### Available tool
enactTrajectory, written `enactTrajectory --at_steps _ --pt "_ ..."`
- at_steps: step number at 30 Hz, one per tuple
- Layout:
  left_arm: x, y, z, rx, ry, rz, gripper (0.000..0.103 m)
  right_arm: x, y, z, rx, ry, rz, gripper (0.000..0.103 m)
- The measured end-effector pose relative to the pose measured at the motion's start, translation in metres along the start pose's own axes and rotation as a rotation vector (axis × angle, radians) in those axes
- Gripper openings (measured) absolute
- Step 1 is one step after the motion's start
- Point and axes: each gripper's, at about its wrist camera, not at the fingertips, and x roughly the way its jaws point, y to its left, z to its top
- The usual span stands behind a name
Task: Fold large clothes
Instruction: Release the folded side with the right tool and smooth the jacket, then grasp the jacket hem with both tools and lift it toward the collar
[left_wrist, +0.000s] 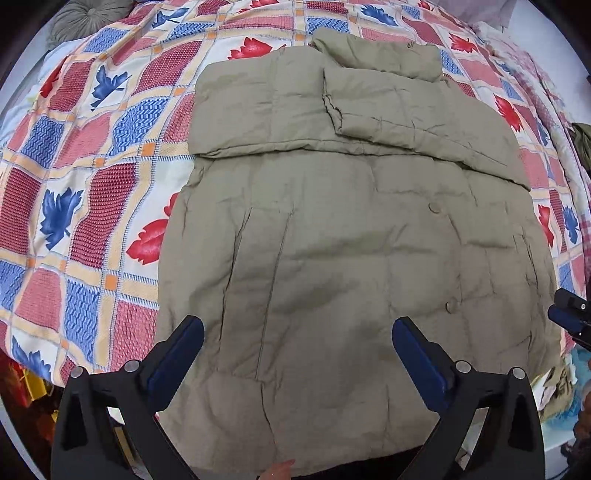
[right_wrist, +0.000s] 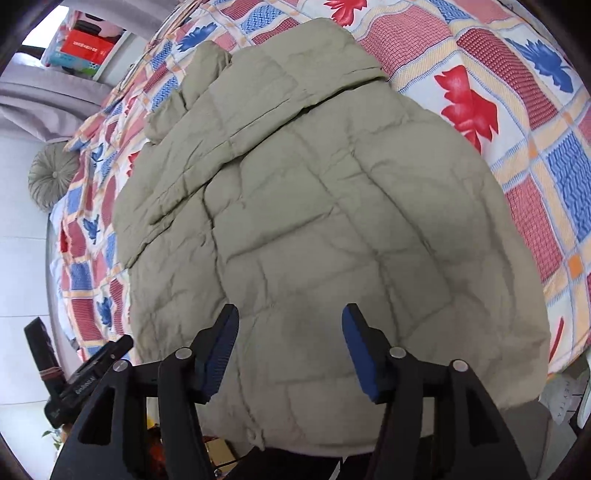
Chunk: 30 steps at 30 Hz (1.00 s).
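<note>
An olive-green quilted jacket (left_wrist: 332, 240) lies flat on the bed, its sleeves folded across the upper part and its collar at the far end. My left gripper (left_wrist: 297, 326) hangs above the jacket's near hem, wide open, with nothing between its blue pads. In the right wrist view the same jacket (right_wrist: 314, 221) fills the middle. My right gripper (right_wrist: 290, 317) stands open above the jacket's lower part, its pads clear of the cloth. The right gripper's tip (left_wrist: 570, 314) shows at the right edge of the left wrist view.
A patchwork bedspread (left_wrist: 92, 184) with red and blue leaves covers the bed. A round grey cushion (right_wrist: 51, 175) lies at the bed's far side. Boxes (right_wrist: 86, 46) stand on a shelf beyond. Coloured clutter (left_wrist: 561, 384) lies beside the bed's near edge.
</note>
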Motion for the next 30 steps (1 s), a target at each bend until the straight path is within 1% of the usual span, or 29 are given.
enactTrajectory --at_steps 2,3,4,5,10,13,16,22,25,28,30 --pt "-0.001 0.001 -0.005 0.005 0.018 0.004 0.102 -0.005 0.001 -0.007 0.011 0.001 0.016 0.065" --pt "-0.002 0.001 -0.009 0.008 0.028 0.007 0.102 -0.008 0.002 -0.009 0.015 0.003 0.021 0.071" --pt "-0.003 0.002 -0.012 0.012 0.032 0.007 0.102 -0.01 0.002 -0.012 0.021 0.003 0.031 0.084" --pt "-0.004 0.001 -0.016 0.018 0.038 0.006 0.102 -0.013 0.002 -0.015 0.028 -0.002 0.043 0.086" --pt "-0.006 0.0 -0.027 0.029 0.068 0.009 0.102 -0.021 -0.004 -0.025 0.055 0.009 0.048 0.086" --pt "-0.002 0.004 -0.032 0.011 0.083 0.041 0.102 -0.023 -0.011 -0.029 0.086 0.016 0.057 0.086" --pt "0.003 0.008 -0.037 0.0 0.115 0.018 0.102 -0.024 -0.016 -0.032 0.1 0.021 0.059 0.086" --pt "0.007 0.008 -0.042 -0.002 0.134 0.007 0.102 -0.021 -0.023 -0.037 0.12 0.043 0.065 0.086" --pt "0.009 0.012 -0.046 -0.021 0.15 -0.038 0.102 -0.019 -0.025 -0.04 0.14 0.045 0.082 0.087" --pt "0.011 0.022 -0.053 -0.076 0.173 -0.132 0.102 -0.017 -0.032 -0.045 0.17 0.051 0.107 0.087" --pt "0.013 0.032 -0.059 -0.124 0.185 -0.21 0.102 -0.016 -0.041 -0.048 0.205 0.062 0.122 0.087"
